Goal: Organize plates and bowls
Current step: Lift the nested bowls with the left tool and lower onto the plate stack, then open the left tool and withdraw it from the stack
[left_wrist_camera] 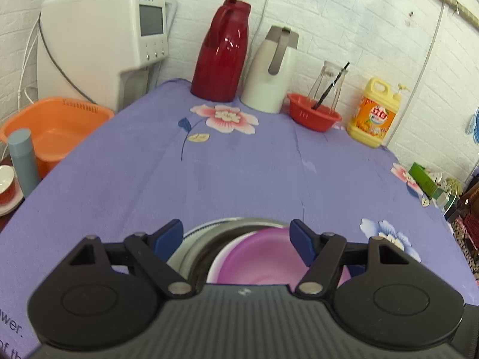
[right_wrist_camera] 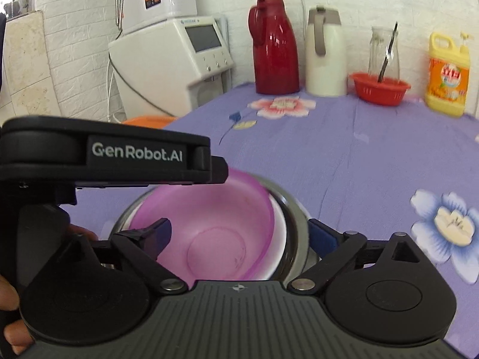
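Two tools hang over one stack of bowls at the near edge of the table [left_wrist_camera: 239, 179]. The left tool [left_wrist_camera: 236, 239] sits level above the stack, its blue-padded fingers spread wide and touching nothing. The right tool [right_wrist_camera: 236, 236] is just as wide apart, one finger over the purple bowl [right_wrist_camera: 209, 227], the other outside the steel bowl [right_wrist_camera: 296, 218]. The left tool's black body crosses the right wrist view just left of the purple bowl, covering part of its rim. The purple bowl is smooth, glossy plastic, tilted inside a white bowl [right_wrist_camera: 280, 218], both nested in the shiny steel one. Both tool bodies cut off the near side of the stack. Beyond the purple bowl, the floral lilac cloth runs back to a red thermos [left_wrist_camera: 221, 51].
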